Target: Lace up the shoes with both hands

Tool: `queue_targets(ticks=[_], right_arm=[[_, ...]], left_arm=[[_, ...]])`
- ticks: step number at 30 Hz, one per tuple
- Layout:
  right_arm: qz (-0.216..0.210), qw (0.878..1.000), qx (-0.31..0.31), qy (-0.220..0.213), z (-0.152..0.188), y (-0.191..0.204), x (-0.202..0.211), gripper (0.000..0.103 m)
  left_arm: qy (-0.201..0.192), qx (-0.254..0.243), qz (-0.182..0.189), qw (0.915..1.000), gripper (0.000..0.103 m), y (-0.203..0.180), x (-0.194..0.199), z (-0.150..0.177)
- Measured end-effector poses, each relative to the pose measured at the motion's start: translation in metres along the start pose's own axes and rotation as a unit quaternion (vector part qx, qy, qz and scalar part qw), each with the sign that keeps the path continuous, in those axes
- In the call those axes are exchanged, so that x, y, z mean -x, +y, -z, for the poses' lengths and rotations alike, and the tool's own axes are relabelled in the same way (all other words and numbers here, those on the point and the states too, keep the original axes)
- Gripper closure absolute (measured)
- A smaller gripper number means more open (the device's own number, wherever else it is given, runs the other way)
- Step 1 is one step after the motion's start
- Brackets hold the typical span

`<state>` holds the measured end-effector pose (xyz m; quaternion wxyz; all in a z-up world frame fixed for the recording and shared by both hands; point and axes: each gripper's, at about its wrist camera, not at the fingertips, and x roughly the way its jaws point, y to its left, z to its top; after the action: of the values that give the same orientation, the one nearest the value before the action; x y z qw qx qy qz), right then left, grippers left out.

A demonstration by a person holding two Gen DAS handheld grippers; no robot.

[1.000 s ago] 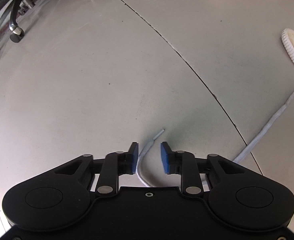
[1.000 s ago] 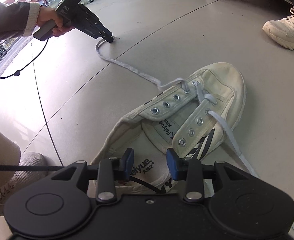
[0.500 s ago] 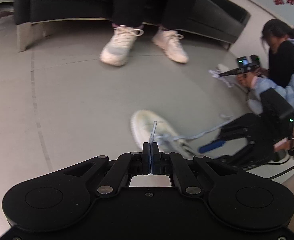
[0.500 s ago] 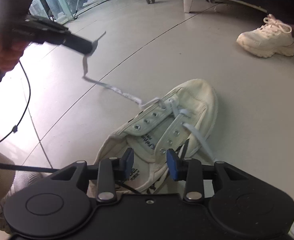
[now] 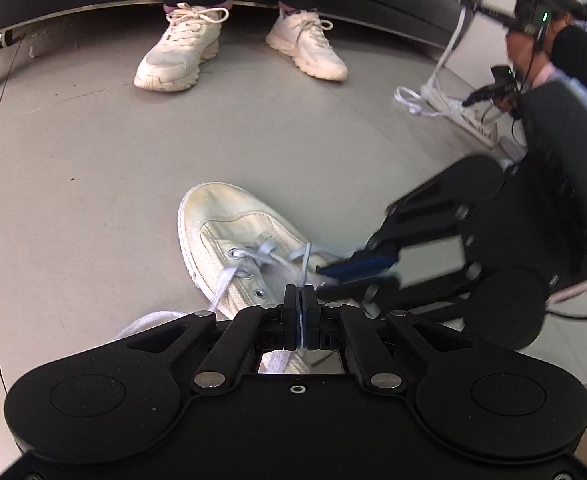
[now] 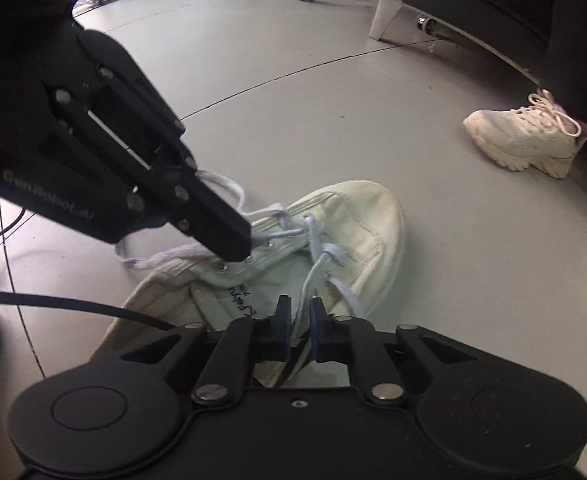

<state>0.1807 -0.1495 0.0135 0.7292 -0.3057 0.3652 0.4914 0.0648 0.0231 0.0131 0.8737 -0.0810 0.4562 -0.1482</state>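
Since a second ago your left gripper (image 5: 300, 304) has left the bare floor, pinched the lace tip (image 5: 305, 258) and swung in over the shoe (image 5: 229, 224), and your right gripper (image 6: 300, 316) has narrowed its gap around the other lace.

Your left gripper's blue pads are pressed together on the lace tip, which stands up just above them at the lower centre of the left wrist view. Beyond it, the shoe lies on the grey floor (image 5: 93, 152) with its toe pointing toward the top of the frame, laced only through the eyelets nearest the toe. From the right of that frame your right gripper reaches in over the shoe's opening.

In the right wrist view, your right gripper's pads stand slightly apart with a strand of white lace (image 6: 313, 276) running between them; you cannot tell whether they touch it. The left gripper enters from the upper left, its tip right at the shoe's eyelet row.

Farther out, a seated person's white sneakers (image 5: 181, 52) rest on the floor at the top of the left wrist view, and another person (image 5: 565, 48) works with a gripper at the upper right.
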Motion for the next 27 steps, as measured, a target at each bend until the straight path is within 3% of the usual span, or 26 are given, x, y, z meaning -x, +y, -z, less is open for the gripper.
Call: queue_targets(ticks=[4,7,10,12,19,27], right_arm=[[-0.001,1.0,0.011,-0.002,0.001,0.003,-0.003,0.095],[-0.034,0.995,-0.097,-0.013,0.007,-0.024,-0.002,0.095],[-0.087,0.967,-0.241,-0.017,0.022,-0.058,-0.006,0.095],[-0.11,0.949,-0.296,-0.017,0.03,-0.07,-0.007,0.095],[-0.104,0.956,-0.274,-0.018,0.025,-0.066,-0.011,0.095],[-0.11,0.954,-0.278,-0.019,0.023,-0.074,-0.016,0.095]], left_arm=[[0.02,-0.016,-0.003,0.9997,0.102,-0.003,-0.014,0.0],[0.034,-0.039,-0.005,0.9987,0.102,-0.006,-0.02,-0.003],[0.053,-0.056,-0.002,0.997,0.102,-0.007,-0.027,-0.009],[0.06,-0.065,-0.003,0.9961,0.102,-0.008,-0.029,-0.011],[0.073,-0.086,0.001,0.9936,0.102,-0.007,-0.03,-0.015],[0.081,-0.107,0.017,0.9908,0.102,-0.008,-0.028,-0.02]])
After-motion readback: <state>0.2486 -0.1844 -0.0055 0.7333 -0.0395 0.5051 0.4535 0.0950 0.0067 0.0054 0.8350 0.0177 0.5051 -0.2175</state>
